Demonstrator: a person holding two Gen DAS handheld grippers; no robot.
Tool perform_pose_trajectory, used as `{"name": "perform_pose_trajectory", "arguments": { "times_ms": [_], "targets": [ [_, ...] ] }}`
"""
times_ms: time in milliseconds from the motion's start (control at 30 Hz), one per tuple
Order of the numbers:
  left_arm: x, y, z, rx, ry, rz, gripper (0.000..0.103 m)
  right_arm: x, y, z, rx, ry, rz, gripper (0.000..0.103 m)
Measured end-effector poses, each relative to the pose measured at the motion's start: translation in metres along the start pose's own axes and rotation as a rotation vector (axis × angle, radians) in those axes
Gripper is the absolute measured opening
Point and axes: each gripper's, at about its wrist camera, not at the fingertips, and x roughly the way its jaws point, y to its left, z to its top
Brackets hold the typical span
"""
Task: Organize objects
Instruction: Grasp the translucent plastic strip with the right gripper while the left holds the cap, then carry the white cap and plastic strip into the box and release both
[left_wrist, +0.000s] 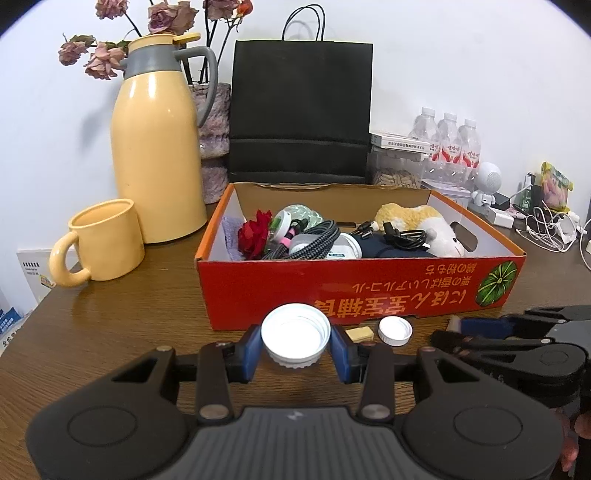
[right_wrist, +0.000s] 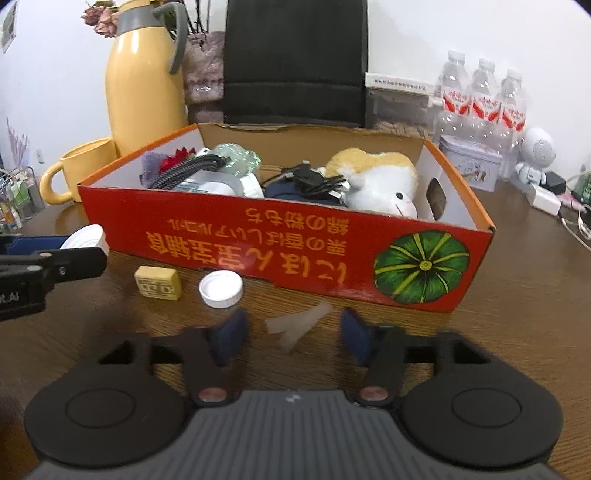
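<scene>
My left gripper is clamped on the large white cap; my right gripper stands released above the table.

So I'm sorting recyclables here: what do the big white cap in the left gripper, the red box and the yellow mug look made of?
The big white cap, clamped in the left gripper, looks like glossy moulded plastic, with ribbing round its edge. The red box looks like printed cardboard: brown raw board shows inside its back wall. The yellow mug looks matte, ceramic or plastic; I can't tell which.
</scene>
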Motion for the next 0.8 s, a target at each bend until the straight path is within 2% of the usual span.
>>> {"name": "perform_pose_trajectory", "arguments": {
  "times_ms": [33, 167, 600, 800],
  "targets": [
    [0.0, 0.001, 0.0, 0.0, -0.001, 0.0, 0.039, -0.001, 0.001, 0.0, 0.001, -0.004, 0.001, 0.018],
    [-0.002, 0.002, 0.001, -0.001, -0.003, -0.005, 0.039, -0.005, 0.003, -0.002, -0.001, -0.014, 0.013, 0.004],
    [-0.014, -0.004, 0.004, 0.012, -0.044, -0.003, 0.038, -0.057, 0.003, -0.004, 0.054, -0.205, 0.023, 0.004],
    [-0.024, -0.011, 0.019, 0.016, -0.088, 0.006, 0.038, -0.069, 0.002, 0.006, 0.057, -0.248, 0.017, 0.004]
  ]
}}
